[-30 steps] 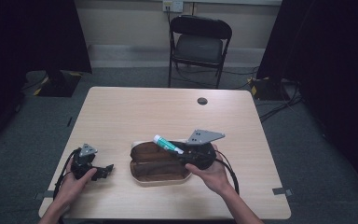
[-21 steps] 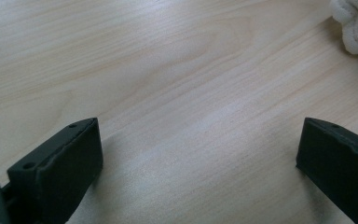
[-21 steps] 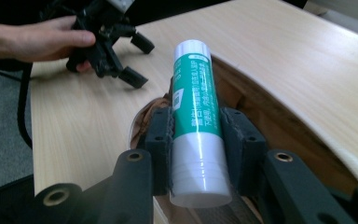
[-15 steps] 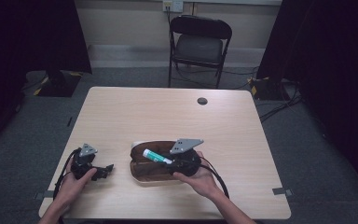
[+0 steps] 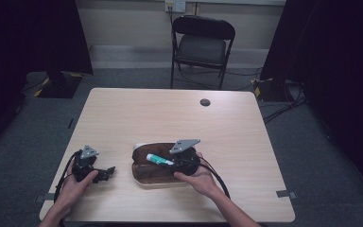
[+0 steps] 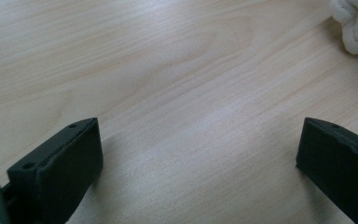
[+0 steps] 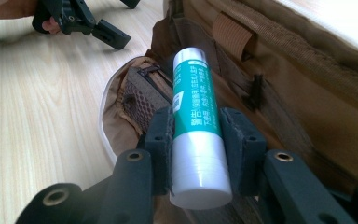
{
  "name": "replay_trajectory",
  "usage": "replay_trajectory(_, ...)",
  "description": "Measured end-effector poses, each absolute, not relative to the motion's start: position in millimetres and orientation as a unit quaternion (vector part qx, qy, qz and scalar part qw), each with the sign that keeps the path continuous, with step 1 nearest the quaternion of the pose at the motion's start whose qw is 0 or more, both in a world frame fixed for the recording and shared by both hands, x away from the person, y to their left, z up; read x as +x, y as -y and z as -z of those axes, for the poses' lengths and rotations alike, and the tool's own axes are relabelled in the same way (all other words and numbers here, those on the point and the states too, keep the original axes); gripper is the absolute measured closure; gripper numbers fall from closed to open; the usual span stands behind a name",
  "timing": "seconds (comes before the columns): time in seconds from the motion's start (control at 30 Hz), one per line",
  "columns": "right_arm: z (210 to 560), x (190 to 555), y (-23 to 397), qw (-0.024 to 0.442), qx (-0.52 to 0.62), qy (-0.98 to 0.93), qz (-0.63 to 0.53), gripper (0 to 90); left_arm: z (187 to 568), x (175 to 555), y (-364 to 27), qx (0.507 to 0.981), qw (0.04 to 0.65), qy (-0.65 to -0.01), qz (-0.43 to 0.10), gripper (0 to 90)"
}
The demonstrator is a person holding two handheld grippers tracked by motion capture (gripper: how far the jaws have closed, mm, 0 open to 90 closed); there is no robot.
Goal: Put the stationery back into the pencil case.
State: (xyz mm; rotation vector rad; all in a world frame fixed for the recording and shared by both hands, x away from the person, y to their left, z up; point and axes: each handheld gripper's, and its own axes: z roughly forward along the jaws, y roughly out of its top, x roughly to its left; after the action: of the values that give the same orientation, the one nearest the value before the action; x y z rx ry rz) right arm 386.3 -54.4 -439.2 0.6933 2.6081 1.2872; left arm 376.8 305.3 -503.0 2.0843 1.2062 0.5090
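- The right gripper clamps a green-and-white tube between both pads, gripped near its flat end.
- The tube lies over the open brown pouch, cap end toward the pouch's left end; contact with the lining probably not made.
- The pouch rests on the table, near its front edge.
- The left gripper rests on the table left of the pouch, jaws spread wide, nothing between them.

- Tube: green label with white print, silver cap end, white base.
- Pouch: brown fabric, tan lining, dark mesh pocket.
- Desk: pale wood grain.
- Right gripper: black.
- Cloth: white.
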Motion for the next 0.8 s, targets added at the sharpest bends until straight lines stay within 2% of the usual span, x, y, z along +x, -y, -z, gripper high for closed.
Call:
replay_trajectory(0.27,444.8,389.0,47.5,0.074,0.234,-0.872,-0.424,65.0,503.1,376.8,-305.2,0.798,0.334,-0.462,-0.194,0.0)
replay_trajectory(0.37,445.2,389.8,47.6,0.084,0.231,-0.872,-0.423,58.0,503.0,376.9,-305.3,0.798,0.334,-0.462,-0.195,0.0)
replay_trajectory(0.6,444.6,391.9,54.6,0.089,0.244,-0.87,-0.419,60.7,503.1,376.8,-305.1,0.798,0.335,-0.462,-0.194,0.0)
replay_trajectory(0.8,444.0,390.4,65.9,0.106,0.258,-0.867,-0.413,59.5,503.1,376.8,-305.2,0.798,0.334,-0.462,-0.194,0.0)
